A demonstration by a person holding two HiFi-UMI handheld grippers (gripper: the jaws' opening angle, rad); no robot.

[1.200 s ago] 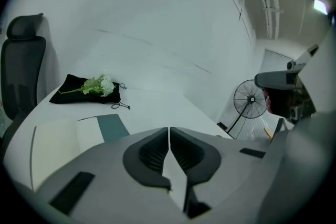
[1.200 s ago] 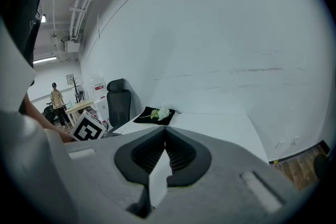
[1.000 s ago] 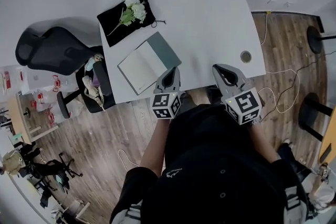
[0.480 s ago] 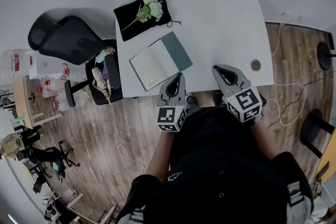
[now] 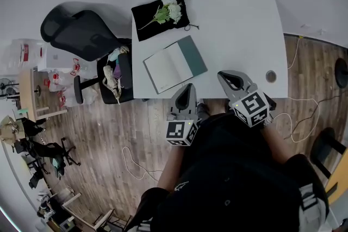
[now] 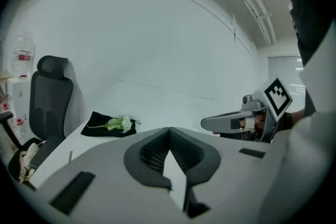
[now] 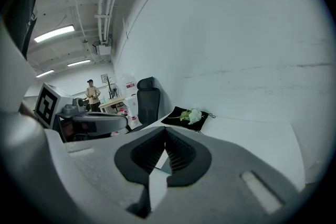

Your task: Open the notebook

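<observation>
The notebook [image 5: 175, 64] lies open on the white table [image 5: 239, 24], a white page to the left and its teal cover to the right. In the head view my left gripper [image 5: 189, 86] hangs by the table's near edge, just short of the notebook's near corner. It is shut and empty. My right gripper [image 5: 222, 74] is over the near edge further right, also shut with nothing between its jaws. In the left gripper view the left gripper [image 6: 169, 128] points across the table, with the right gripper [image 6: 206, 123] beside it. The right gripper view shows its own shut jaws [image 7: 165, 128].
A black cloth with white flowers [image 5: 160, 18] lies at the table's far left corner. A black office chair [image 5: 81, 35] stands left of the table. A round cable hole [image 5: 271, 76] sits near the right edge. A person [image 7: 92, 93] stands far back in the room.
Both grippers have drawn back from the notebook toward the table's near edge. The notebook stays open and unmoved on the table while the head view has shifted.
</observation>
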